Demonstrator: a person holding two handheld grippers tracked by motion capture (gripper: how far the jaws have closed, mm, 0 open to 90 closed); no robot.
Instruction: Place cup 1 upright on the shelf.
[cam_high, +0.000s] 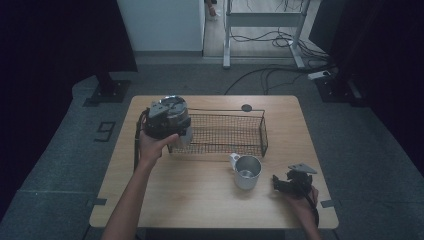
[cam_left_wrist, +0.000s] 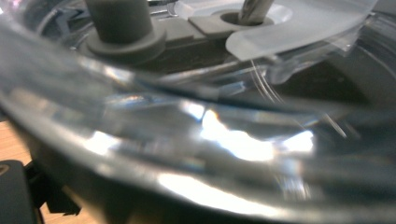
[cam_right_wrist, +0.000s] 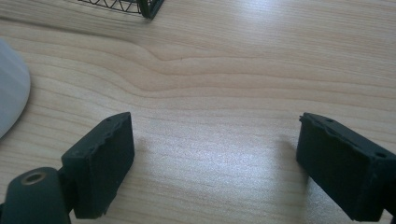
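One cup (cam_high: 247, 172) stands on the worktop (cam_high: 200, 200), left of the right gripper (cam_high: 280, 184), fingers (cam_right_wrist: 100, 161) apart. One basket (cam_high: 225, 132). Left gripper (cam_high: 167, 120) holds one shiny lid (cam_left_wrist: 196, 140); its fingers are hidden, can't tell.

The left gripper (cam_high: 167, 120) has its jaws hidden behind its body in the high view. In the left gripper view, a blurred clear container (cam_left_wrist: 201, 140) is cut off on all 4 edges. At 9 o'clock in the right gripper view, the cup (cam_right_wrist: 11, 88) is cropped.
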